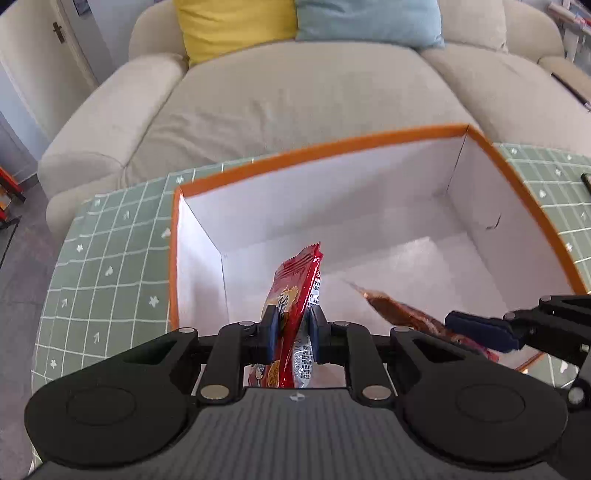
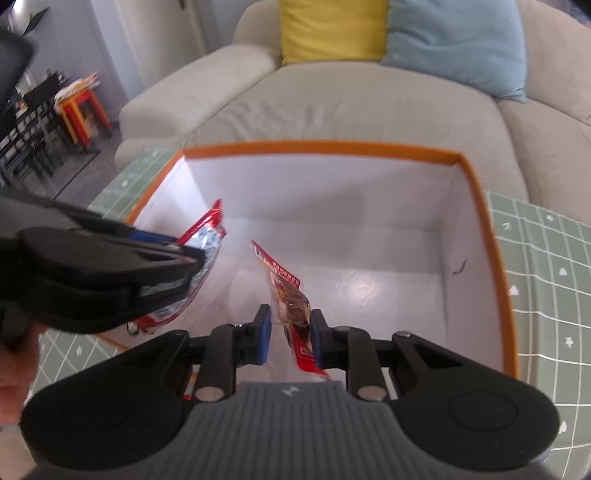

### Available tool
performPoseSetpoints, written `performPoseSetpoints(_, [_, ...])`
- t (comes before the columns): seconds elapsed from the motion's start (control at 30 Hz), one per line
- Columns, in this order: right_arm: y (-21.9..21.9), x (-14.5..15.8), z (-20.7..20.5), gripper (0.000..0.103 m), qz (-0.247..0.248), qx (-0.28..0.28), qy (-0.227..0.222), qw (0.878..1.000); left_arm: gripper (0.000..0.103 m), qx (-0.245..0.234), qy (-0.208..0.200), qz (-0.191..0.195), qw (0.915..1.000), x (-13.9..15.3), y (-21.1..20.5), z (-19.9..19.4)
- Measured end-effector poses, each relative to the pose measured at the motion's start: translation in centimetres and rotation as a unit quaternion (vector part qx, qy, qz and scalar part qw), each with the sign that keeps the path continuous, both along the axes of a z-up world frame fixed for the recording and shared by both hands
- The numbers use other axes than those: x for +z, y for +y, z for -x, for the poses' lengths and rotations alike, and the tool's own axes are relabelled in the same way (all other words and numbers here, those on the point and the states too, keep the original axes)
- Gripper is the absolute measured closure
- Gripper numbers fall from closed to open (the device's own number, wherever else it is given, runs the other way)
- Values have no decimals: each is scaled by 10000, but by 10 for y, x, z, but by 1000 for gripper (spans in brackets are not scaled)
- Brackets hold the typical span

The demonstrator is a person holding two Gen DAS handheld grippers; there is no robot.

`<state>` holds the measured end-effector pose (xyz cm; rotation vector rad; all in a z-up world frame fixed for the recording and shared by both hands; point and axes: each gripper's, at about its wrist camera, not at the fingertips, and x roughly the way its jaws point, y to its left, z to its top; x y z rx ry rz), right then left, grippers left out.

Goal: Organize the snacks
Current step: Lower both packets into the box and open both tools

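A red snack packet with a serrated top edge is seen low in the centre of the left wrist view, pinched upright between the blue pads of the left gripper. A cartoon picture and white panels of small print are carried on its foil, but the writing cannot be read. In the right wrist view the same packet is found at left of centre. A second snack packet, partly clear with brown contents and a red printed band, is gripped by the right gripper; its lettering is too blurred to read. Both packets are held above the white interior of an orange-rimmed cardboard box. The box is set on a green grid-patterned tablecloth. A beige sofa with a yellow cushion and a light blue cushion fills the upper frame.
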<state>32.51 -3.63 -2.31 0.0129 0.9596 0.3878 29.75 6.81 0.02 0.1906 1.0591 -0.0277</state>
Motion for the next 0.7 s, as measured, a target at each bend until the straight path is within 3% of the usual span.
performPoseSetpoints(0.13, [2,-11,0,85,-48,80,253,9996,85,87,239,121,9996,-10,5,-6])
performPoseSetpoints(0.33, [-3,-21,-7,83,-490,-126,764,9958,84,209,506,296,9981,-20,13,-10])
performPoseSetpoints(0.53, [-1,-20,-6,79,-512,-120,814,9953,81,212,519,330,9979,-24,16,-4])
performPoseSetpoints(0.7, [-3,-16,-2,74,-555,-99,806,9952,64,209,410,364,9983,-17,16,1])
